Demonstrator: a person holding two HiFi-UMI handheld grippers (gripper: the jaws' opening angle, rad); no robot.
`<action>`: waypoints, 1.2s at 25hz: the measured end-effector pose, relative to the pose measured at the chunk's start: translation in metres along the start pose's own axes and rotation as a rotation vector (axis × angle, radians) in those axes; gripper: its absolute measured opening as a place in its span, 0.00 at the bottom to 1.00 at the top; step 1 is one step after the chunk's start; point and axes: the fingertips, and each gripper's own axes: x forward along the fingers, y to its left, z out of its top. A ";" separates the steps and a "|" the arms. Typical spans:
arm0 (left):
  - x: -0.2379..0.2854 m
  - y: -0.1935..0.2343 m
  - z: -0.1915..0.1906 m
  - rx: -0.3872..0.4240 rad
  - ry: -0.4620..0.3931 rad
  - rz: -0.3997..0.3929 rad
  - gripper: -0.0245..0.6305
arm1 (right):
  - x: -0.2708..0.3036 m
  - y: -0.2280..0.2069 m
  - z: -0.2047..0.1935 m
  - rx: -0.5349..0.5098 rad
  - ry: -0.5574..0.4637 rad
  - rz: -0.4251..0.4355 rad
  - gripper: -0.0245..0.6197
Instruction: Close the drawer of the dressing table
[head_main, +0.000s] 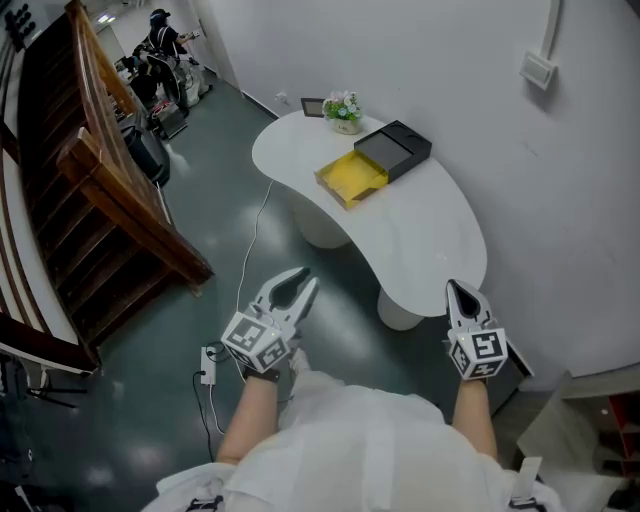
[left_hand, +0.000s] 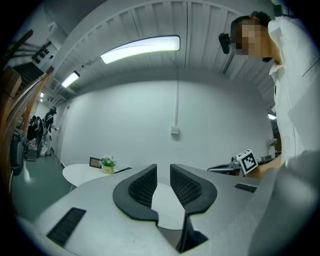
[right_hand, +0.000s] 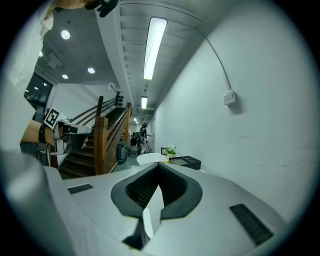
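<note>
A white curved dressing table (head_main: 430, 235) stands against the wall. On it sits a black box (head_main: 397, 147) with its yellow drawer (head_main: 352, 177) pulled out toward the left front. Both grippers hover low in front of the table, well short of the box. My left gripper (head_main: 299, 284) is over the floor with its jaws a little apart and nothing between them; in the left gripper view (left_hand: 163, 168) the gap shows clearly. My right gripper (head_main: 456, 288) is by the table's near end with its jaws together, empty. The box (right_hand: 186, 161) shows far ahead in the right gripper view.
A small potted plant (head_main: 344, 109) and a picture frame (head_main: 312, 106) stand at the table's far end. A wooden staircase (head_main: 100, 200) fills the left side. A power strip (head_main: 208, 364) with a cable lies on the floor. A person (head_main: 160, 40) stands far down the hall.
</note>
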 end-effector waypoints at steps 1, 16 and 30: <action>0.000 0.000 -0.001 -0.001 0.002 -0.001 0.18 | 0.000 0.000 -0.001 0.000 0.003 0.001 0.05; -0.013 0.008 -0.006 -0.017 0.006 0.023 0.18 | 0.005 0.006 0.001 -0.005 -0.010 0.016 0.05; -0.038 0.013 -0.022 -0.039 0.037 0.063 0.18 | -0.014 0.004 -0.021 0.034 0.038 0.010 0.05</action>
